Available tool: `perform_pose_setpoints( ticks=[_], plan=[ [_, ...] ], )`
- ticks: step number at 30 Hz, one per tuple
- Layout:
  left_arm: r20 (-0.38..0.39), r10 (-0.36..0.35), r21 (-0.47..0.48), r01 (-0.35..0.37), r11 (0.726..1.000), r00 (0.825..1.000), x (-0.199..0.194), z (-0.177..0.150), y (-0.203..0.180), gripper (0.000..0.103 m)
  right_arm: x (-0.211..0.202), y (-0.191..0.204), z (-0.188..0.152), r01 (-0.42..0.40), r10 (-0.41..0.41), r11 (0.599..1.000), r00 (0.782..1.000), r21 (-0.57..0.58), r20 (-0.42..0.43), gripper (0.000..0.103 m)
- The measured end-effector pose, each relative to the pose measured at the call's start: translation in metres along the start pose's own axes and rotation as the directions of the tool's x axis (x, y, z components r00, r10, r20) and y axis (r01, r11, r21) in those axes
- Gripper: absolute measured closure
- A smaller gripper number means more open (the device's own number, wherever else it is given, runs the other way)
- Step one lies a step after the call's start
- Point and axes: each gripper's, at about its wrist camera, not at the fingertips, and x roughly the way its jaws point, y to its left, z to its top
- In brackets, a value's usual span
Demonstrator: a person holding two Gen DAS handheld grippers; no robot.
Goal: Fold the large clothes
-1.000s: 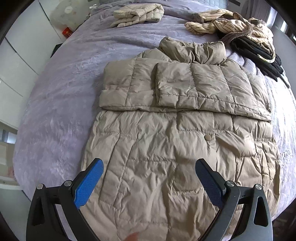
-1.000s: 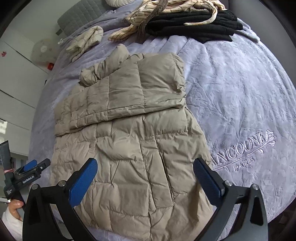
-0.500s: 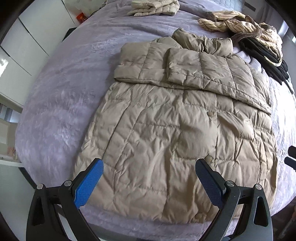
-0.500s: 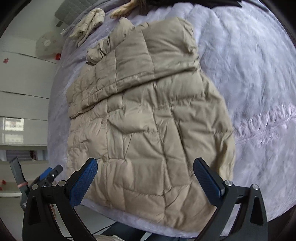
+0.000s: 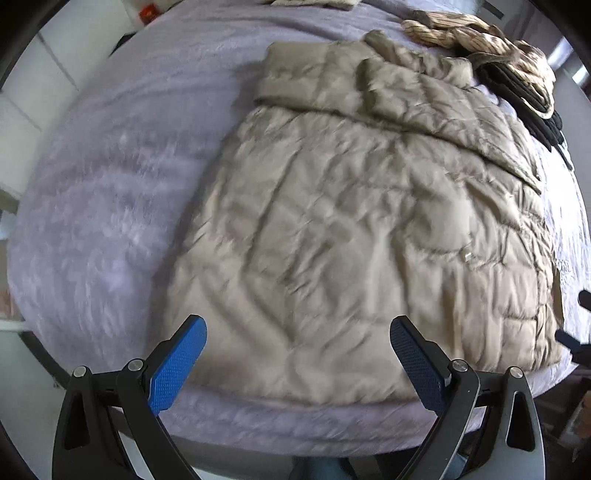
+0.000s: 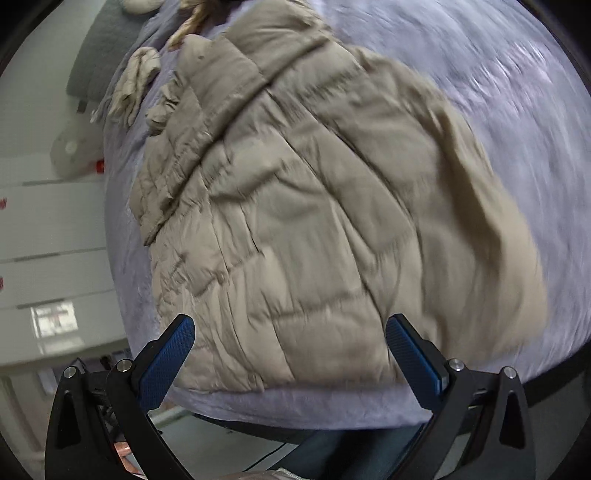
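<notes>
1. left gripper (image 5: 298, 345) spread wide, nothing between its blue pads, hovering over the near hem of the beige puffer coat (image 5: 369, 229).
2. right gripper (image 6: 290, 341) also wide and empty, above the coat's near hem.
3. coat lies flat on the lavender bedspread (image 5: 110, 206), sleeves folded across its far end.
4. beyond the coat: striped garment (image 5: 465, 33) on a black pile (image 5: 528, 99); frames blurred.

I am in a bedroom at home: a bed with a lilac bedspread (image 5: 110, 192), white cupboard doors (image 6: 48, 236) at left, clothes heaped far right (image 5: 517, 74).
</notes>
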Motion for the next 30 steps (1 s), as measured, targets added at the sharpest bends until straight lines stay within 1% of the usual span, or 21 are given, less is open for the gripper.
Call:
perform_pose_setpoints(
  ticks=[3, 6, 8, 10, 11, 13, 16, 17, 19, 20, 25, 28, 30],
  plan=[
    [-0.012, -0.002, -0.037, 0.002, 0.999, 1.000, 0.002, -0.010, 0.029, 0.003, 0.000, -0.010, -0.015, -0.030, 0.029, 0.998, 0.999, 0.052, 0.018, 0.000],
    [-0.010, -0.036, -0.074, 0.036, 0.997, 0.999, 0.002, -0.020, 0.056, 0.003, -0.003, -0.024, -0.026, -0.063, 0.059, 0.992, 0.998, 0.108, 0.038, 0.000],
    [-0.027, -0.089, -0.100, 0.086, 0.991, 0.996, 0.007, -0.028, 0.070, 0.003, -0.003, -0.031, -0.030, -0.078, 0.071, 0.986, 0.996, 0.147, 0.050, 0.000],
    [-0.058, -0.153, -0.119, 0.146, 0.982, 0.986, 0.016, -0.036, 0.077, 0.003, -0.003, -0.040, -0.035, -0.103, 0.092, 0.977, 0.994, 0.188, 0.062, 0.000],
    [-0.082, -0.182, -0.127, 0.171, 0.977, 0.980, 0.022, -0.040, 0.077, 0.003, -0.002, -0.045, -0.037, -0.111, 0.099, 0.972, 0.993, 0.209, 0.065, 0.000],
    [-0.122, -0.207, -0.142, 0.189, 0.972, 0.971, 0.034, -0.047, 0.077, 0.003, -0.001, -0.053, -0.041, -0.100, 0.088, 0.966, 0.994, 0.236, 0.062, 0.000],
    [-0.143, -0.268, -0.169, 0.244, 0.955, 0.953, 0.049, -0.056, 0.071, 0.003, -0.001, -0.064, -0.048, -0.087, 0.071, 0.960, 0.995, 0.266, 0.067, 0.000],
    [-0.143, -0.296, -0.178, 0.270, 0.946, 0.944, 0.053, -0.056, 0.068, 0.003, -0.001, -0.067, -0.049, -0.091, 0.074, 0.958, 0.995, 0.274, 0.071, 0.000],
    [-0.138, -0.367, -0.195, 0.338, 0.921, 0.920, 0.058, -0.054, 0.059, 0.003, -0.002, -0.073, -0.050, -0.104, 0.083, 0.950, 0.993, 0.295, 0.081, 0.000],
    [-0.139, -0.386, -0.194, 0.357, 0.914, 0.912, 0.060, -0.053, 0.054, 0.003, -0.002, -0.077, -0.051, -0.105, 0.084, 0.947, 0.993, 0.302, 0.082, 0.000],
    [-0.127, -0.407, -0.156, 0.387, 0.909, 0.904, 0.059, -0.041, 0.038, 0.003, 0.003, -0.090, -0.050, -0.122, 0.091, 0.937, 0.990, 0.328, 0.106, 0.000],
    [-0.122, -0.437, -0.159, 0.417, 0.895, 0.891, 0.061, -0.035, 0.035, 0.003, 0.006, -0.092, -0.047, -0.159, 0.116, 0.927, 0.983, 0.340, 0.142, 0.000],
    [-0.131, -0.438, -0.155, 0.418, 0.895, 0.889, 0.065, -0.033, 0.033, 0.003, 0.008, -0.093, -0.045, -0.190, 0.137, 0.916, 0.976, 0.353, 0.169, 0.000]
  ],
)
